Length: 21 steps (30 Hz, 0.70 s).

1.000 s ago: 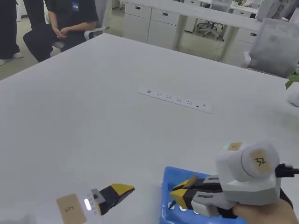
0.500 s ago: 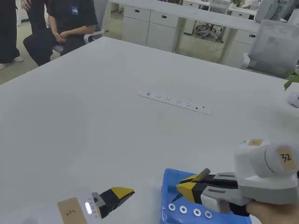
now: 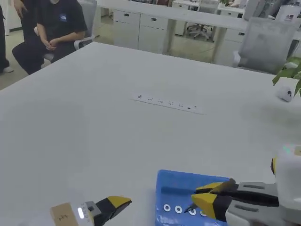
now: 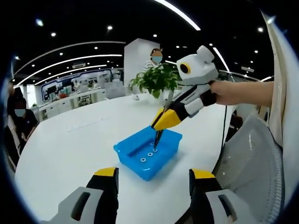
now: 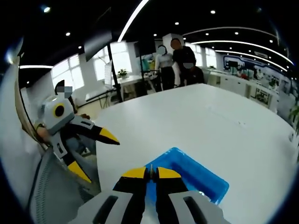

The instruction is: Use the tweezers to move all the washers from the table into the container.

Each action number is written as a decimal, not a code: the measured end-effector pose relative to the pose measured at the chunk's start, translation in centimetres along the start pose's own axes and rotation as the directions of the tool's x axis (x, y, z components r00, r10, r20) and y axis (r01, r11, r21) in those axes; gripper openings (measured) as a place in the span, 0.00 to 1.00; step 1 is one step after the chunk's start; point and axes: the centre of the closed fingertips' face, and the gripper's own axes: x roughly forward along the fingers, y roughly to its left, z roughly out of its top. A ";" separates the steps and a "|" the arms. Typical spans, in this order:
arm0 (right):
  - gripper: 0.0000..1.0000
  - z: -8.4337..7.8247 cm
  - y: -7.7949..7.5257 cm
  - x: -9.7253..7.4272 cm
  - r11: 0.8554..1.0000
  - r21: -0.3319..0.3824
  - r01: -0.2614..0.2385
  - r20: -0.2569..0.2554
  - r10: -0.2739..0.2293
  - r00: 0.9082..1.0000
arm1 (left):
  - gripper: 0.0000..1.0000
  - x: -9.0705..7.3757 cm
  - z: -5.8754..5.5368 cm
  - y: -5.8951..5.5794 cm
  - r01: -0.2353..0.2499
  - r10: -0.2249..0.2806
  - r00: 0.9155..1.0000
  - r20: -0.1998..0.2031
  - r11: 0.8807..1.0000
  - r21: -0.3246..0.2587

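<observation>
Blue plastic makes the container point(image 3: 175, 181), a shallow rectangular tray that stands on the white table point(image 3: 117, 127) close to the near edge. Several small metal washers point(image 3: 167, 207) lie flat in a row on its bottom. The left gripper view shows three of them. The head view shows perhaps four, partly covered by a gripper.

The right gripper point(image 3: 201, 201) is above the container and reaches in from the right. Its yellow-tipped jaws are almost completely closed, with only a thin slit between them in the right gripper view, and they pinch the tweezers point(image 4: 157, 138). In the left gripper view the tweezers hang down thin and dark from the jaw tips. Their point is down at the row of washers, but I cannot tell whether it touches one.

The left gripper point(image 3: 118, 204) is over the table, to the left of the container and apart from it. Its jaws are spread wide and nothing is between them.

Farther back, a strip of sockets point(image 3: 168, 103) is set in the table top. Beyond the far left corner a person in dark clothes point(image 3: 51, 26) sits on a chair. Green plant leaves point(image 3: 288, 75) are at the right edge.
</observation>
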 end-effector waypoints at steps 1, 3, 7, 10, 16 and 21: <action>0.03 -0.4 0.2 -0.2 1.000 -0.003 0.000 -0.001 0.000 1.000 | 0.58 0.0 0.0 -0.1 0.009 -0.009 1.000 0.002 1.000 -0.008; 0.03 -0.8 0.5 -0.5 1.000 -0.005 0.001 -0.002 -0.001 1.000 | 0.55 -0.1 0.0 -0.2 0.030 -0.029 0.999 0.015 0.998 -0.058; 0.03 -2.1 0.9 -1.0 1.000 0.012 0.009 -0.001 -0.009 1.000 | 0.52 -0.4 0.5 0.0 0.044 -0.038 0.998 0.051 0.991 -0.126; 0.03 -3.2 1.3 -1.2 1.000 0.021 0.023 -0.011 -0.023 1.000 | 0.46 -0.5 0.8 -0.3 0.079 -0.067 0.995 0.074 0.982 -0.174; 0.03 -5.2 2.1 -1.6 0.998 0.045 0.047 -0.031 -0.046 0.998 | 0.30 -0.6 1.9 -1.6 0.182 -0.160 0.981 0.112 0.956 -0.231; 0.03 -6.9 2.5 -1.5 0.998 0.010 0.068 -0.083 -0.067 0.994 | 0.16 -0.5 2.6 -2.5 0.267 -0.252 0.962 0.100 0.945 -0.187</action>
